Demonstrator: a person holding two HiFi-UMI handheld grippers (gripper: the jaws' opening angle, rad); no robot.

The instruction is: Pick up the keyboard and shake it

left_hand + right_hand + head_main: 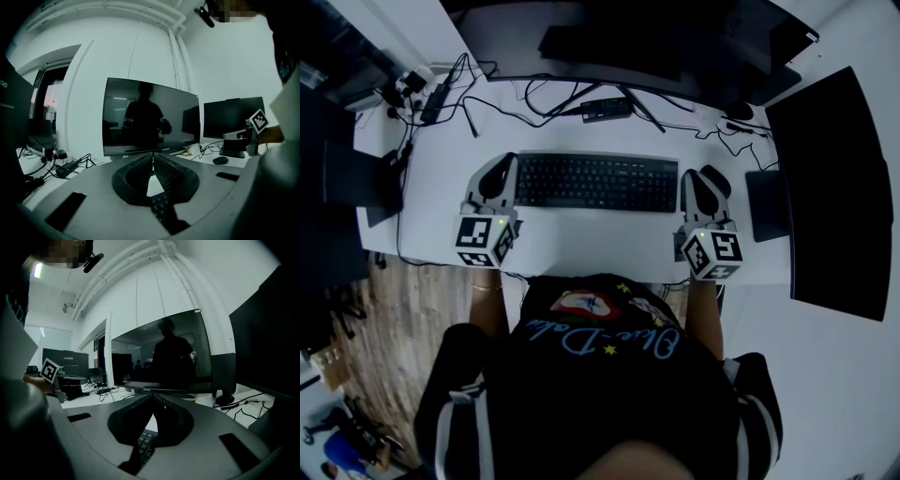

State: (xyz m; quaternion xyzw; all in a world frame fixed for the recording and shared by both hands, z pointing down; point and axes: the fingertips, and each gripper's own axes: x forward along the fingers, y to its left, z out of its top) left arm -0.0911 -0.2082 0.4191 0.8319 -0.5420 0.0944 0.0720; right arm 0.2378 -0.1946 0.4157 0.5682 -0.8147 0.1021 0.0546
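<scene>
Left gripper (152, 154) and right gripper (153, 395) are both clenched, tips meeting, nothing pinched at the tips. Keyboard (596, 182) spans between them, its ends showing just under each one's jaws. Probably flanked at both ends to lift it level. Monitor (150, 117) ahead, beyond.

Keyboard (595, 182) black; desk (581, 246) white; monitor (150, 117) black; floor (403, 309) brown wood-grain; shirt (609, 394) black, pale script

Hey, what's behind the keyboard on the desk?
Behind the keyboard lie tangled black cables and a small black box, with the dark monitor leaning over them. The monitor's overhang hides the desk farther back, including most of its stand.
</scene>
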